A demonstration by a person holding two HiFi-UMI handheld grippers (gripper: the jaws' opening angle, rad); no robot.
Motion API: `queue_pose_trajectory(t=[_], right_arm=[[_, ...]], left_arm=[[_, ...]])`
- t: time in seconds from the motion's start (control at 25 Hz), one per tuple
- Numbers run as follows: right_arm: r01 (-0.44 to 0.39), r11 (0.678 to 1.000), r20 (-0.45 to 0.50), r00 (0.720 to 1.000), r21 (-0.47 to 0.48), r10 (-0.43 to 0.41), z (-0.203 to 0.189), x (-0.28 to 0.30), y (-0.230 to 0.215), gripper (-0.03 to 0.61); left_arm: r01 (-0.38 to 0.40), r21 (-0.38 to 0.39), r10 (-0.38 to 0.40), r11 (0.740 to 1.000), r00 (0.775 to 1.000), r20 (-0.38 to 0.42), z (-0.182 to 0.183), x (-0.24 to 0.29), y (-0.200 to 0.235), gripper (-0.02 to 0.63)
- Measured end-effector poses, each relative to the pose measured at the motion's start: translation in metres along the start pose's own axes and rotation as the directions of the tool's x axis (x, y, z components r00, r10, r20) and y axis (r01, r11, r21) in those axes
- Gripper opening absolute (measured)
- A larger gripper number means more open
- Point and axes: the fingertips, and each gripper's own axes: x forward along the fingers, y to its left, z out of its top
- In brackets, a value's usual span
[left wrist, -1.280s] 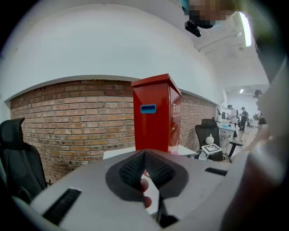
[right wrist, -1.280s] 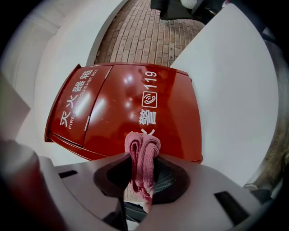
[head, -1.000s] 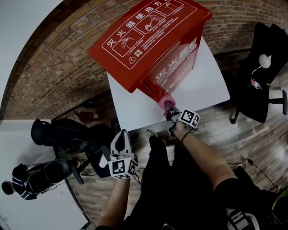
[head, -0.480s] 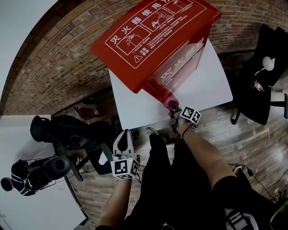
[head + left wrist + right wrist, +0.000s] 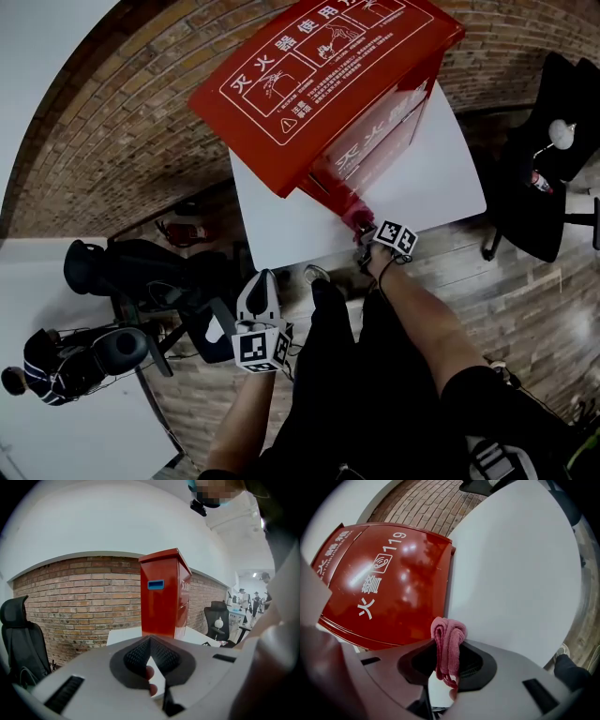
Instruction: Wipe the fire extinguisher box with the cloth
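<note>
Right tool point(image 5: 449, 660) grips pink cloth point(image 5: 449, 637) beside red box point(image 5: 389, 588).

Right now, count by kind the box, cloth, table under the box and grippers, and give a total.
Red metal fire extinguisher box: 1
Pink bunched cloth, in the right gripper's jaws: 1
White rectangular table: 1
Grippers, left gripper and right gripper: 2
Total: 5

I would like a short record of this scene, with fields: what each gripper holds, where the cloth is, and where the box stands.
target: red fire extinguisher box, upright on the white table
right gripper: jaws shut on the pink cloth
cloth position: by the lower corner of the box's front face
left gripper: jaws together, nothing between them, held apart from the box
</note>
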Motion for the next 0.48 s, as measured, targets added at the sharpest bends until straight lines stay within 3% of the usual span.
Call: queue_pose_trajectory(t=[0.12, 0.24, 0.36, 0.48], right_arm=[[-0.017, 0.998, -0.019, 1.000, -0.056, 0.016, 0.003, -0.010, 0.009, 0.107], [-0.057, 0.980, -0.039, 0.998, -0.192, 0.051, 0.010, -0.028, 0.033, 0.106], [-0.087, 0.935, -0.026, 0.996, -0.344, 0.083, 0.026, -0.053, 0.067, 0.106], [-0.088, 0.869, 0.009, 0.994, -0.487, 0.105, 0.044, -0.084, 0.103, 0.106]], left_arm=[[0.002, 0.000, -0.002, 1.000, 1.000, 0.005, 0.002, 0.002, -0.003, 0.028], [0.011, -0.004, -0.010, 1.000, 1.000, 0.013, 0.006, 0.006, -0.008, 0.028], [0.033, -0.002, -0.033, 0.999, 0.999, 0.025, 0.015, 0.013, -0.018, 0.028], [0.067, 0.005, -0.067, 0.998, 0.996, 0.052, 0.032, 0.020, -0.031, 0.028]])
